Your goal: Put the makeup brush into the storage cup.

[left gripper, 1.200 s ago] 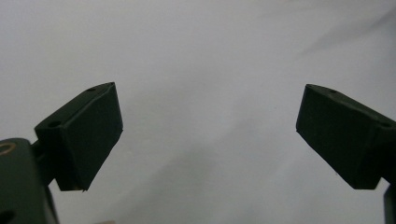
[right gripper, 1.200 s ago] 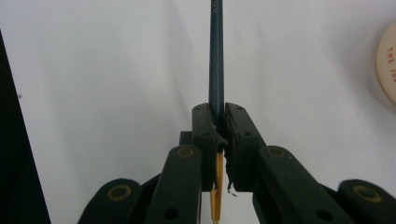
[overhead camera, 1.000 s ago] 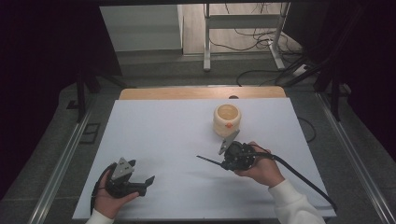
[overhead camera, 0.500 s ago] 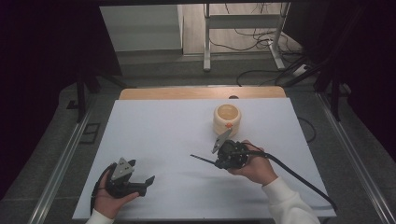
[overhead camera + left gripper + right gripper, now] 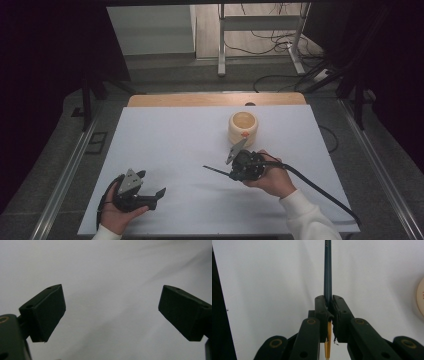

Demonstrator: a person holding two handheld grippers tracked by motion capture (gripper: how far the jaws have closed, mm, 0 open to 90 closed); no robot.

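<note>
My right gripper [image 5: 231, 174] [image 5: 328, 301] is shut on a dark blue pencil [image 5: 327, 267], whose yellow end pokes back between the jaws. In the high view the pencil [image 5: 215, 171] sticks out level to the left, just above the white tabletop [image 5: 170, 145]. A round cream holder [image 5: 243, 127] with a small orange mark stands just behind this gripper, apart from it. My left gripper [image 5: 152, 184] [image 5: 111, 310] rests near the front left of the table, open, with nothing between its jaws.
A wooden strip [image 5: 215, 99] runs along the table's far edge. Metal rails [image 5: 70, 175] flank the table on both sides. A black cable [image 5: 320, 187] trails from the right gripper toward the front right corner.
The right gripper has shifted slightly to the left with the pencil in it. The left gripper has stayed where it was.
</note>
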